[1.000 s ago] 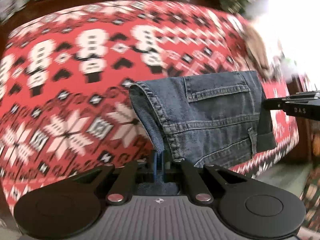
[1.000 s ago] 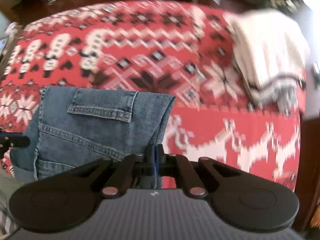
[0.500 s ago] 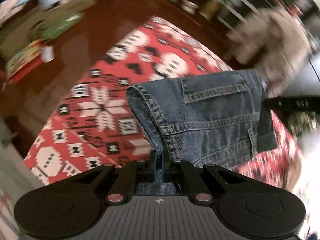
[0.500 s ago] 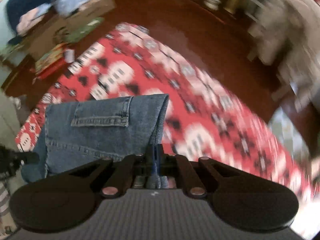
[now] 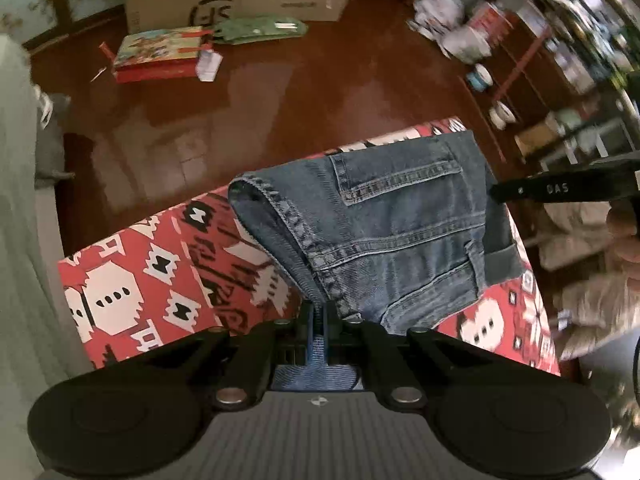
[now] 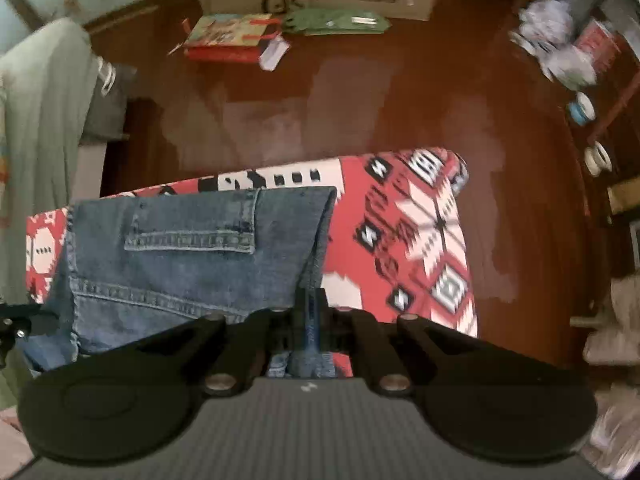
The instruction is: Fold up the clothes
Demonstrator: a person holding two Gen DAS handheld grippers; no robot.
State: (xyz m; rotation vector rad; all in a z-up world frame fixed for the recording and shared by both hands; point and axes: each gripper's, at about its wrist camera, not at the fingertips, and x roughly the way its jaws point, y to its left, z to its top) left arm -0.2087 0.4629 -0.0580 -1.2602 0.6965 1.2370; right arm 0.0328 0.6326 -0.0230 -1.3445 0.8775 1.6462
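Observation:
A folded pair of blue jeans [image 5: 400, 232] hangs between both grippers above the corner of a table with a red patterned cloth [image 5: 160, 272]. My left gripper [image 5: 319, 316] is shut on one folded edge of the denim. My right gripper [image 6: 311, 304] is shut on the opposite edge of the jeans [image 6: 192, 256]. The right gripper also shows in the left wrist view [image 5: 560, 190] at the far right, with a hand behind it. A back pocket faces up in both views.
The red cloth's edge [image 6: 432, 248] ends just ahead; beyond it lies dark wooden floor [image 6: 360, 100]. Cardboard boxes [image 5: 184, 4], a colourful flat box [image 5: 160, 52] and a green item [image 5: 260, 28] lie on the floor. Cluttered shelves [image 5: 560, 60] stand right. Pale cloth [image 6: 44, 120] hangs left.
Both grippers, still holding the jeans, have swung left across the table. The view moved from the table's middle to its corner, with the floor and boxes now showing.

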